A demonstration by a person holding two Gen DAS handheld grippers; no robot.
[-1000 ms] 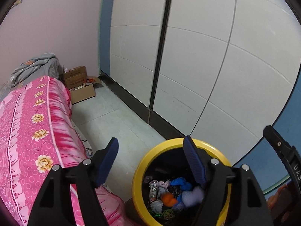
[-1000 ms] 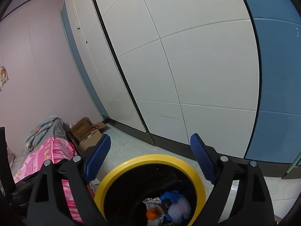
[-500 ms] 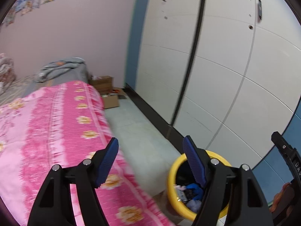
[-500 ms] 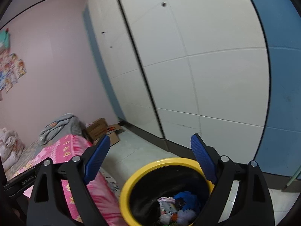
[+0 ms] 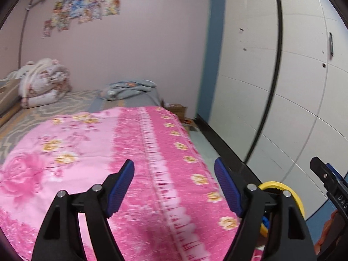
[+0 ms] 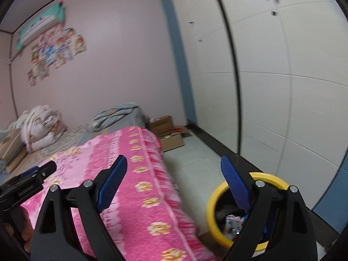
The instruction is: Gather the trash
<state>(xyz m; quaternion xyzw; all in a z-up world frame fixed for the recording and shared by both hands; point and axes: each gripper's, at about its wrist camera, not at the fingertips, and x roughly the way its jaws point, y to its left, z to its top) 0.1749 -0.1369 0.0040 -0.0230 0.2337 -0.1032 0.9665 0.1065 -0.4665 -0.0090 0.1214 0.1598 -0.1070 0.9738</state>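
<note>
Yellow-rimmed bin sits on the floor just beside the bed's near corner, in front of the white wardrobe; inside I see mixed trash, a pale printed wrapper and something blue, rest too dark to sort. Right gripper hangs above the gap between bed edge and bin, blue pads spread wide, nothing between them. Left gripper is over the pink flowered blanket, pads also spread wide and bare. From the left view I only get a sliver of the bin rim behind the right-hand finger, a bit of blue inside, contents mostly hidden. The right view gives the open mouth of the bin and also a cardboard box at the foot of the bed with its flaps open and small colourful items inside, too small to name; the left view catches just a corner of that box. Left view shows more of the blanket top, the rolled white quilt and the grey folded cover at the far end, plus stickers on the pink wall. Each view clips the other gripper at its edge: right one at the left view's right margin, left one low at the right view's left margin.
</note>
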